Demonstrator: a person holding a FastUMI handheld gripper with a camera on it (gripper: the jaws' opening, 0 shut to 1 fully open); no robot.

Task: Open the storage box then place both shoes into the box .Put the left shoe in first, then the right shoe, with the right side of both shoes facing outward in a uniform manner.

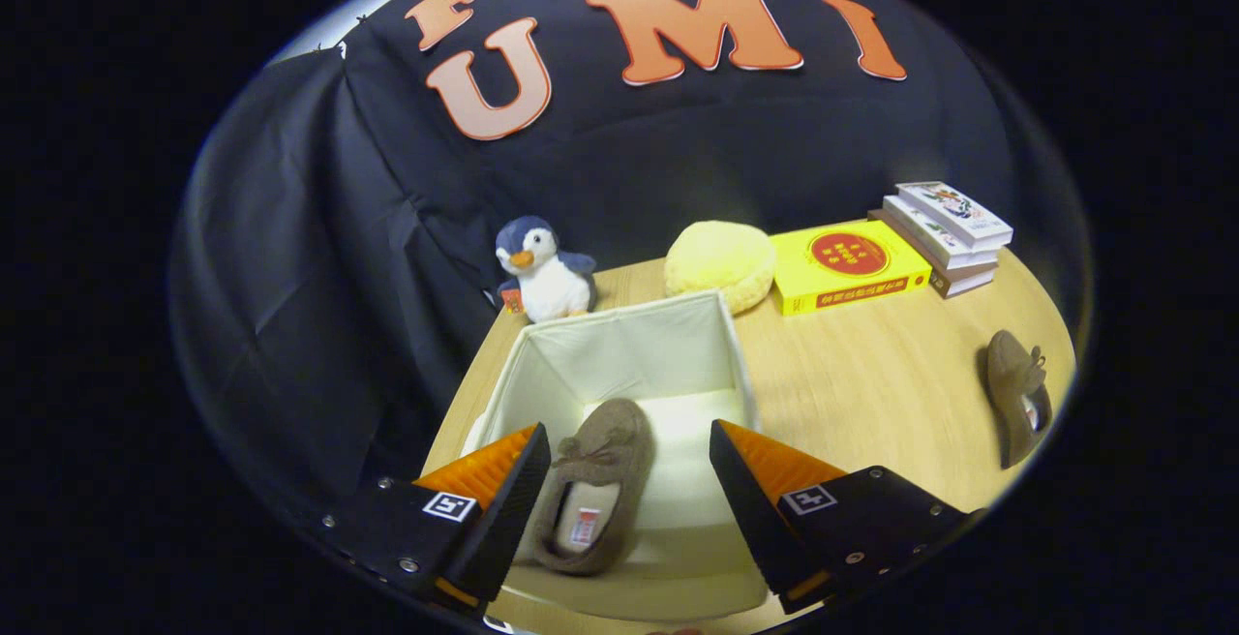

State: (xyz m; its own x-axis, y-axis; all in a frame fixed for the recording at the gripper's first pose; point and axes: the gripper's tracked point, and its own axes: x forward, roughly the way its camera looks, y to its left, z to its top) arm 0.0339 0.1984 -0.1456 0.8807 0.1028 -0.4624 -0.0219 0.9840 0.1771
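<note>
The gripper (629,466) hangs over the open box (736,354), its fingers spread wide and holding nothing. Between the fingers, down on the box floor, lies one shoe (590,485): a brown slipper with a bow on top, toe pointing to 12 o'clock, opening toward the gripper. It sits along the box's wall at 9 o'clock, close to the finger on that side; whether it touches that wall cannot be told. The second shoe (1016,403) lies on the table (871,383) at 3 o'clock from the box, well apart from it. Beyond the box, a penguin (540,272) stands at 11 o'clock, a yellow cushion (721,262) at 12 to 1 o'clock just past the far wall, then a yellow book (847,267) and a stack of books (944,233) at 2 o'clock
</note>
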